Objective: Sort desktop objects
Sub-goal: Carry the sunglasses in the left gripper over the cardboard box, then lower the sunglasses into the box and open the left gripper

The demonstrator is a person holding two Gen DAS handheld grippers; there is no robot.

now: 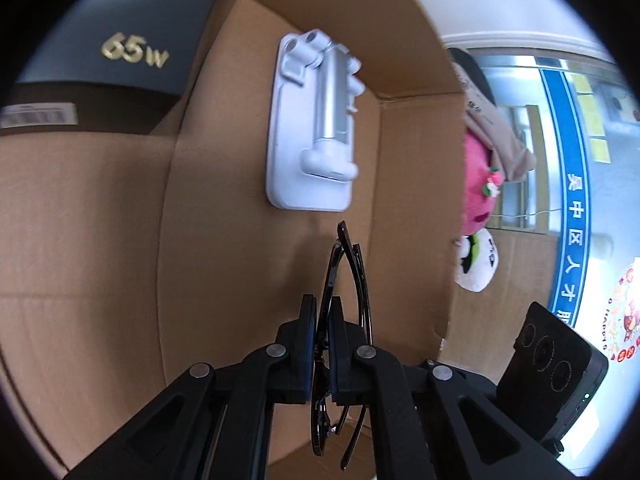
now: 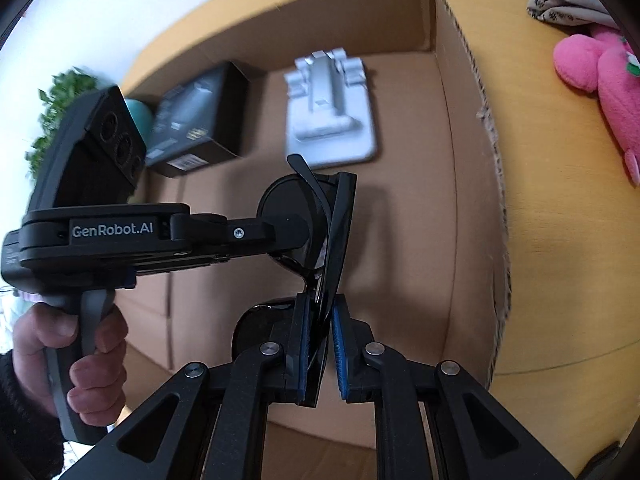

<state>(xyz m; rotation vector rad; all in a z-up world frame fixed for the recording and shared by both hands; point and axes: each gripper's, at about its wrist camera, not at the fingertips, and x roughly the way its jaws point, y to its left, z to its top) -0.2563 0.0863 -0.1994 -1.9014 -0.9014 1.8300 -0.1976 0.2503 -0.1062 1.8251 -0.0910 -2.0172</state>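
Both claws clamp folded sunglasses [image 2: 320, 224] over the cardboard box [image 2: 460, 160]: left claw [image 1: 323, 344], right claw [image 2: 320, 344]. White stand [image 2: 330, 120] and black carton [image 2: 200, 120] already inside; pink plush [image 2: 600, 80] remains on surface.

Wooden table [image 2: 540, 240] bearing cardboard box [image 2: 460, 160] (pink plush [image 2: 600, 80] beside)

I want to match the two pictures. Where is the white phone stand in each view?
Left wrist view: the white phone stand lies flat on the cardboard box floor, upper centre, beyond the sunglasses.
Right wrist view: the stand lies upper centre on the box floor, right of the black carton.
Shared landmark: the pink plush toy outside the box's right wall.
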